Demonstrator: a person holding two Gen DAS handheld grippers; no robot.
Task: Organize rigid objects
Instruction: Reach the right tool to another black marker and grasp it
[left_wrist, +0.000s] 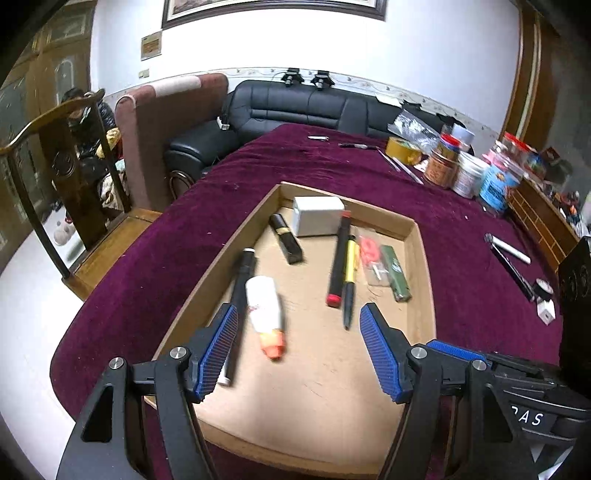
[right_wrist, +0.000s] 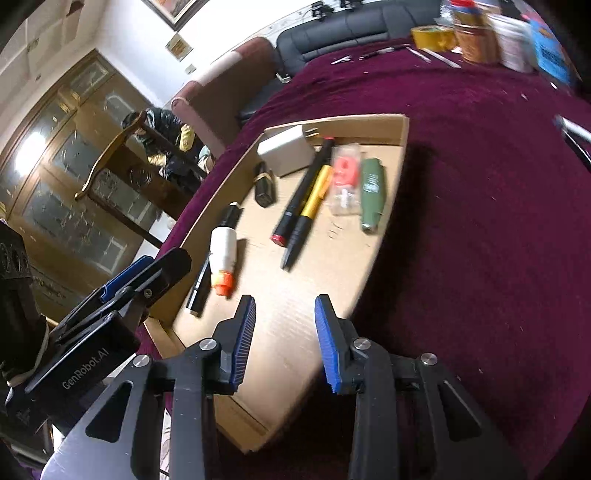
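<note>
A shallow cardboard tray (left_wrist: 419, 266) (right_wrist: 400, 136) lies on the purple tablecloth. In it lie a white glue bottle with an orange cap (left_wrist: 266, 314) (right_wrist: 223, 254), a black pen (left_wrist: 242, 280) beside it, a white box (left_wrist: 317, 216) (right_wrist: 286, 153), a black lipstick case (left_wrist: 286, 238), a black-and-red marker (left_wrist: 340, 258) (right_wrist: 304, 188), a yellow-and-black pen (left_wrist: 351, 277) (right_wrist: 308, 214), an orange packet (left_wrist: 369, 258) and a green lighter (left_wrist: 395, 273) (right_wrist: 371, 192). My left gripper (left_wrist: 299, 317) is open and empty above the tray, straddling the bottle. My right gripper (right_wrist: 284, 306) is open and empty over the tray's near end.
On the cloth right of the tray lie a white pen (left_wrist: 511, 249), a black pen (left_wrist: 513, 267) and a small white cube (left_wrist: 546, 312). Jars (left_wrist: 469, 173) and a yellow tape roll (left_wrist: 402, 149) stand at the back right. A black sofa (left_wrist: 295, 107) and a wooden chair (left_wrist: 66, 177) stand beyond the table.
</note>
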